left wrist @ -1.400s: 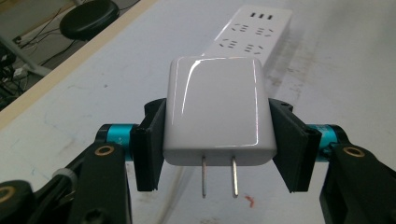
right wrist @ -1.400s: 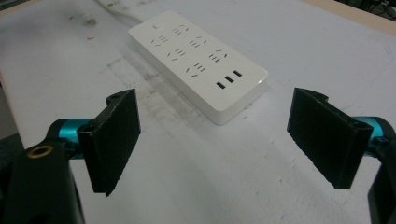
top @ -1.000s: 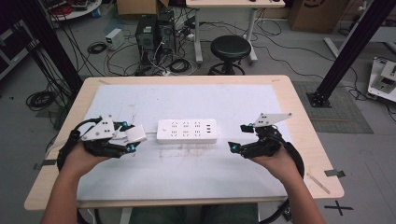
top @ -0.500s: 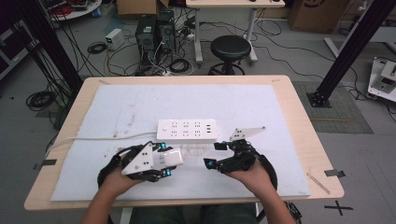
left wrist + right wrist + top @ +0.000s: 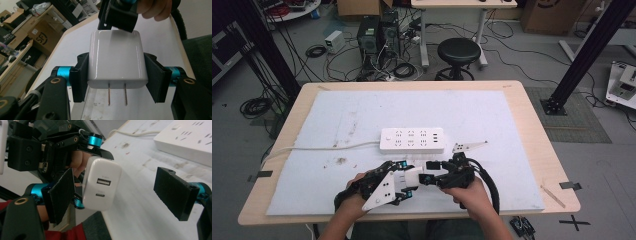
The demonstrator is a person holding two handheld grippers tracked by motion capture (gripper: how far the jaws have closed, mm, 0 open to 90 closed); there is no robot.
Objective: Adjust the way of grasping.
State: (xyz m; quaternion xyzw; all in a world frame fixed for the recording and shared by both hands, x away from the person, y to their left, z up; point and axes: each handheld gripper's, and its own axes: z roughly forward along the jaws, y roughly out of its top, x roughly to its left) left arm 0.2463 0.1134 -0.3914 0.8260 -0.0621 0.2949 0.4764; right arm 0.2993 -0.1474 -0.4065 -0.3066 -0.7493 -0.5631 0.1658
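Note:
A white wall charger (image 5: 116, 58) with two metal prongs sits between the pads of my left gripper (image 5: 116, 75), which is shut on its flat sides. In the right gripper view its USB end (image 5: 101, 185) faces me, between the wide-apart jaws of my right gripper (image 5: 122, 192), which is open; the charger lies close to the left pad (image 5: 62, 192) and well clear of the other. From above, both grippers (image 5: 408, 177) (image 5: 434, 172) meet tip to tip near the table's front edge. A white power strip (image 5: 412, 140) lies flat just beyond them.
The strip's white cable (image 5: 327, 146) runs left and off the table. A white mat (image 5: 362, 110) covers most of the wooden table (image 5: 537, 130). Beyond the far edge stand a black stool (image 5: 458, 52), computer cases and loose cables on the floor.
Both hands have come in from the table's sides to the middle near the front edge and sunk lower. The left gripper brought the charger along; the two grippers now face each other closely.

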